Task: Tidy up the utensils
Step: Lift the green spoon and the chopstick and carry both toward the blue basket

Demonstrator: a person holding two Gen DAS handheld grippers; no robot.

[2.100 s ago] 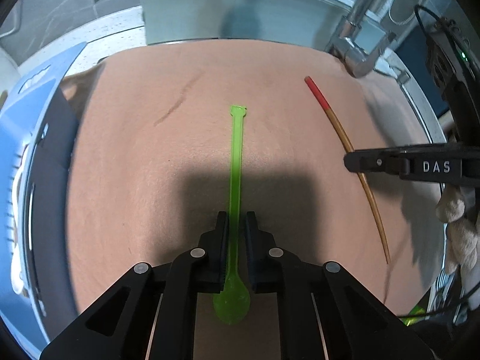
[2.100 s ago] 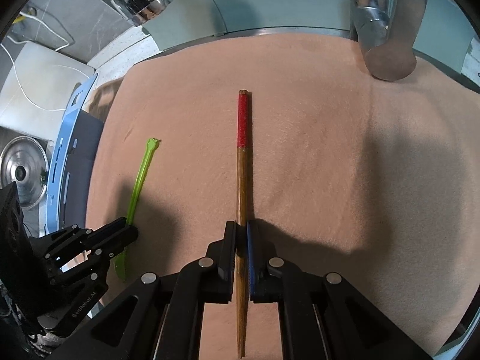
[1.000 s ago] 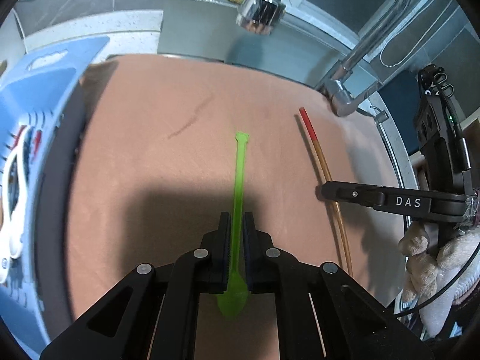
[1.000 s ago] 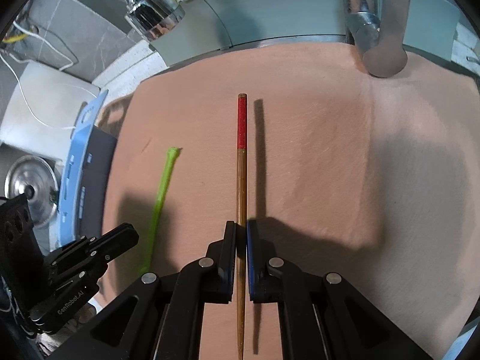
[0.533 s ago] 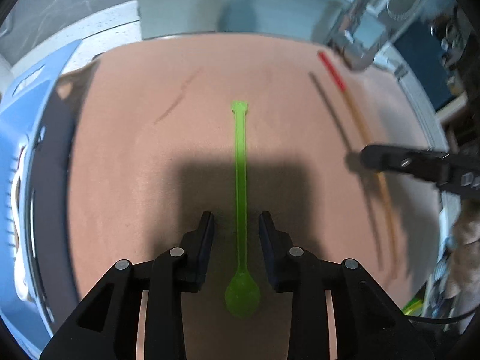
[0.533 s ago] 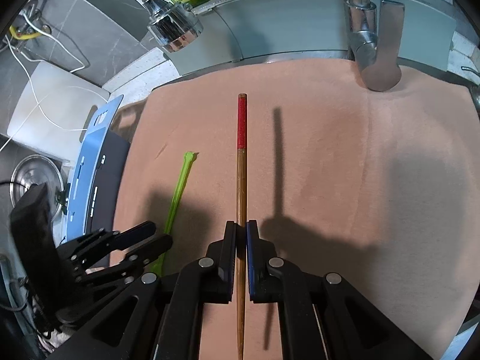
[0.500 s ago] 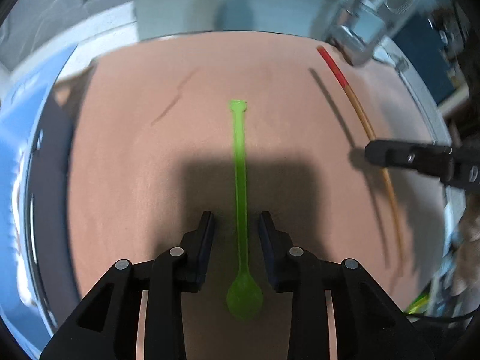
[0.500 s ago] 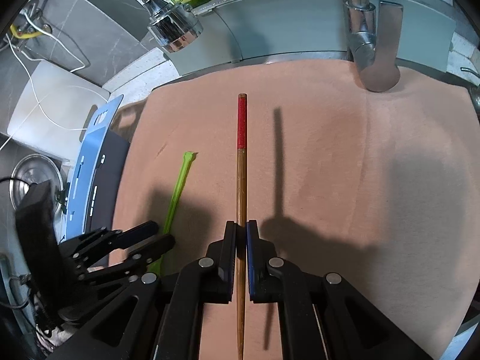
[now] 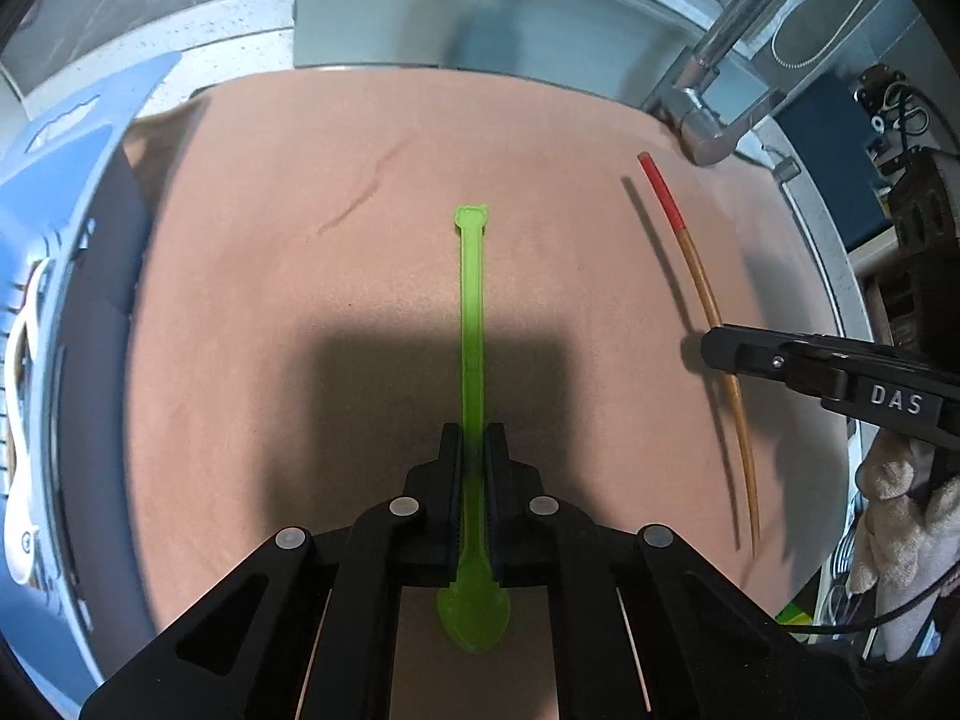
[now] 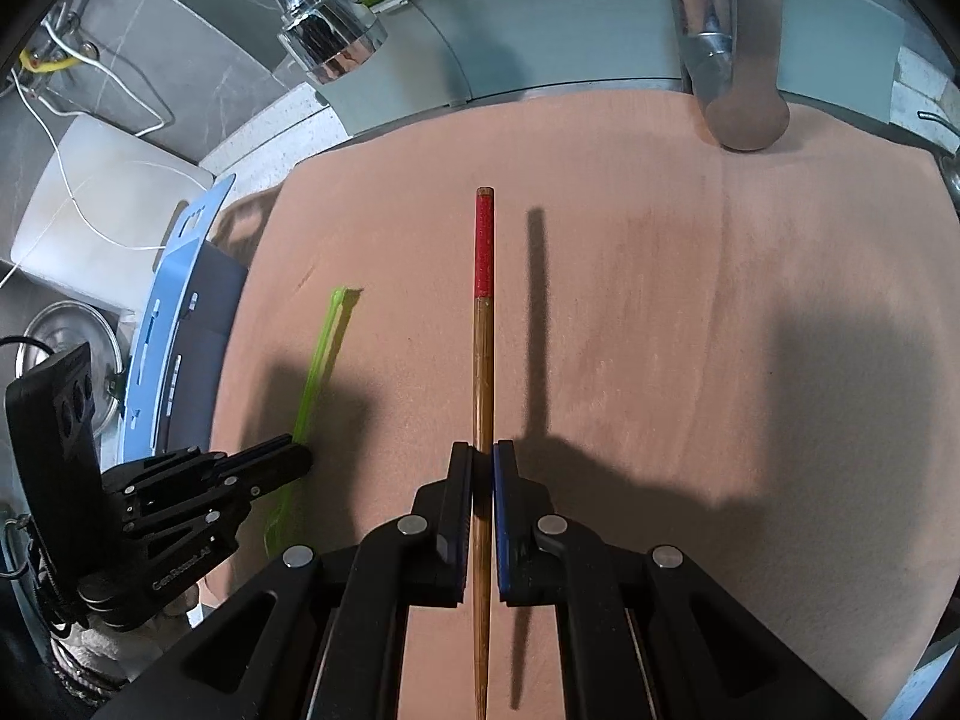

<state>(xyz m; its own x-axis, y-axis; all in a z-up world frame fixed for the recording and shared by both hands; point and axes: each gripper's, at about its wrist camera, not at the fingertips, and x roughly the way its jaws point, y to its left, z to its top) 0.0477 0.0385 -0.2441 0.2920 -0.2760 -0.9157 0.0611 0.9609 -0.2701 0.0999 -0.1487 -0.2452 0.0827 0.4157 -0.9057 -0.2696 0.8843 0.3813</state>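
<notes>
Left wrist view: left gripper has just been closing, and its jaws now pinch the green spoon low on the handle, just above the bowl; the bowl shows below the fingertips, the handle runs straight away from the camera over the peach cloth; the gripper's shadow lies dark on the cloth around the spoon; off to the right the right gripper reaches in from the edge, its black finger marked "DAS" crossing the chopstick; the chopstick's red end points toward the faucet; its thin shadow falls on the cloth just left of it, apart from the stick; a blue rack stands at the cloth's left edge; the sink's grey back wall sits beyond the cloth.

Right wrist view: right gripper clamped on the chopstick in its wooden part; red-wrapped end far, pointed tip near the bottom edge; the stick's shadow lies on the cloth to its right, well separated from it; at left the left gripper grips the green spoon, fingers together on it; blue rack beside the cloth's left edge; a spray head hangs at upper left; faucet base at upper right.
</notes>
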